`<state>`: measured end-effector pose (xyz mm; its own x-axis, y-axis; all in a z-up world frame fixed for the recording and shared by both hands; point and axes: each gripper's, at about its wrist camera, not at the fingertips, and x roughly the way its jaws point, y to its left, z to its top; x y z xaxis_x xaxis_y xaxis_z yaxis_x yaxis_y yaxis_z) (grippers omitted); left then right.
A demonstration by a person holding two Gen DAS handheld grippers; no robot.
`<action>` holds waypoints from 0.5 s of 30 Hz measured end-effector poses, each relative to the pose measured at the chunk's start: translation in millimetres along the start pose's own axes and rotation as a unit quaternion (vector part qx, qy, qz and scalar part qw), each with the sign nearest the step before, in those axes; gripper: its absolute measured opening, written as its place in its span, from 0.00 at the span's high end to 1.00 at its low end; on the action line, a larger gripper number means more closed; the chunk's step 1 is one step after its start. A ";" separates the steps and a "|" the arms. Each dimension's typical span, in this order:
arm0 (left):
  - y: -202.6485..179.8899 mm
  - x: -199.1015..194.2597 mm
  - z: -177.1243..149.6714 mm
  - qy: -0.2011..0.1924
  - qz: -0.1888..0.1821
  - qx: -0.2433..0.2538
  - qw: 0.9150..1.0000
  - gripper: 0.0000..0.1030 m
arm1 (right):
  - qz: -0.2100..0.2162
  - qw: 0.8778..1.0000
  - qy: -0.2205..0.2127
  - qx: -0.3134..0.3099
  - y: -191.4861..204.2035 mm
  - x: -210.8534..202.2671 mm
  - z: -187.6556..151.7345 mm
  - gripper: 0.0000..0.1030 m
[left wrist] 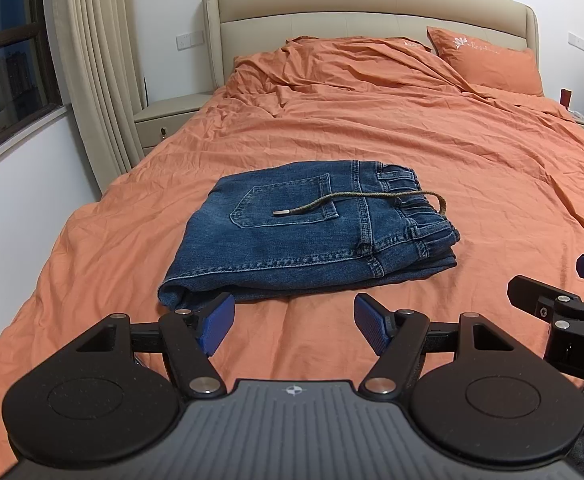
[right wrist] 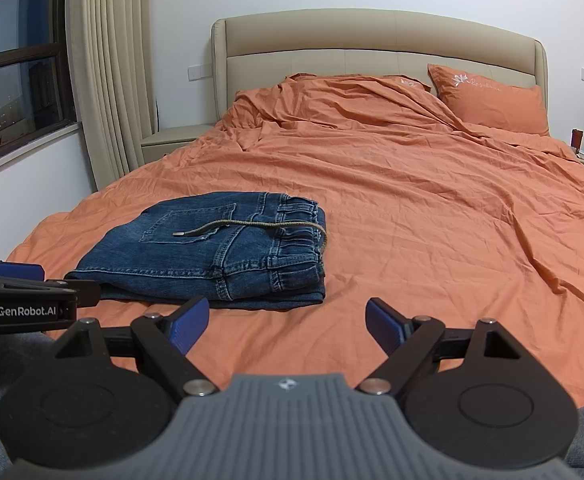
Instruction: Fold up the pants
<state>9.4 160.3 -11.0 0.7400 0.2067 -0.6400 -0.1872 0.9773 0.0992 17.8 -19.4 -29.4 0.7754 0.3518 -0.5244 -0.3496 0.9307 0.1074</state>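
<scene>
- While both grippers hang off the near edge of the bed (left wrist: pixel 472 168), the pants (left wrist: pixel 308 232) lie ahead as a compact denim stack, apparently already folded; task looks nearly or fully done.
- Left gripper (left wrist: pixel 294 330): fingers spread wide, holding nothing. Pants sit straight ahead of it, near folded edge just beyond the left pad (left wrist: pixel 216 328), not touching as far as I can tell.
- Right gripper (right wrist: pixel 286 326): fingers also wide and empty. Pants lie ahead and to the left of its axis.
- Long axis of the stack runs left-right across both views, waistband end to the right, folded end left.
- Drawstring (left wrist: pixel 356 202) lies loose across the back pocket, its loop hanging over the waistband.
- Judgement: left gripper is nearer and better centred; the right one would need to shift left to reach the waistband end.
</scene>
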 end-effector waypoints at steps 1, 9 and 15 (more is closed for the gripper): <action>-0.2 -0.1 0.0 0.000 -0.001 0.000 1.000 0.22 | 0.000 1.000 0.000 0.000 -0.1 0.0 0.0 0.21; 0.0 -0.2 0.5 -0.002 -0.002 0.002 1.000 0.22 | 0.001 1.000 0.001 0.000 -0.2 -0.2 -0.8 0.21; -0.8 -0.5 0.0 -0.002 -0.001 0.002 1.000 0.22 | 0.002 1.000 0.001 0.000 0.0 -0.4 -0.9 0.21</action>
<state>9.2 159.4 -10.8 0.7423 0.2051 -0.6379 -0.1833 0.9778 0.1011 17.0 -19.6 -30.0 0.7731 0.3555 -0.5253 -0.3530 0.9292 0.1093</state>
